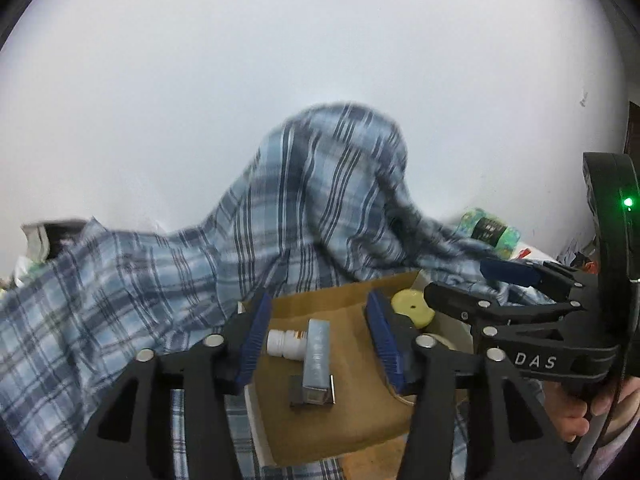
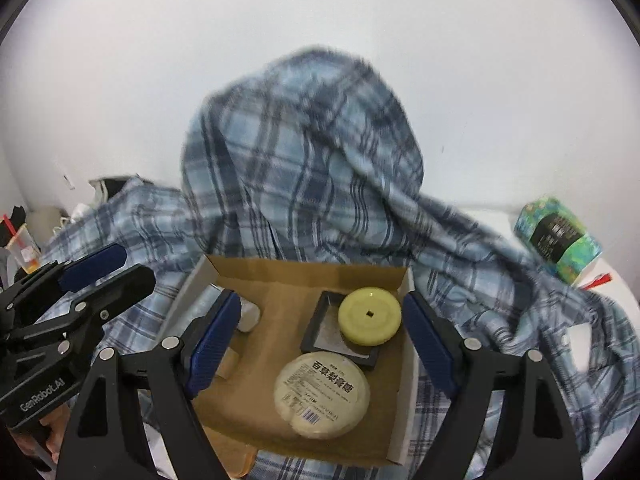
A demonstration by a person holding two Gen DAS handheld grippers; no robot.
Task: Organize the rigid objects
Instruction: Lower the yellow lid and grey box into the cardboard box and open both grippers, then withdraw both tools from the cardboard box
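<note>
A shallow cardboard box (image 2: 276,280) lies on a blue plaid cloth (image 2: 304,140). Inside it are a yellow disc (image 2: 370,316) resting on a dark square frame (image 2: 320,342), a round cream tin (image 2: 322,394) with a printed label, and a white bottle (image 2: 251,314) half hidden behind a finger. The left wrist view shows the white bottle (image 1: 285,343) beside a slim grey-blue carton (image 1: 317,356). My left gripper (image 1: 319,308) hovers open over those two, holding nothing. My right gripper (image 2: 320,304) hangs open above the disc and tin, also holding nothing.
The plaid cloth (image 1: 160,280) is heaped up against a white wall behind the box. A green wrapped package (image 2: 556,236) lies at the right. Cups and clutter (image 2: 24,248) stand at the far left. A hand (image 1: 576,412) holds the right gripper's handle.
</note>
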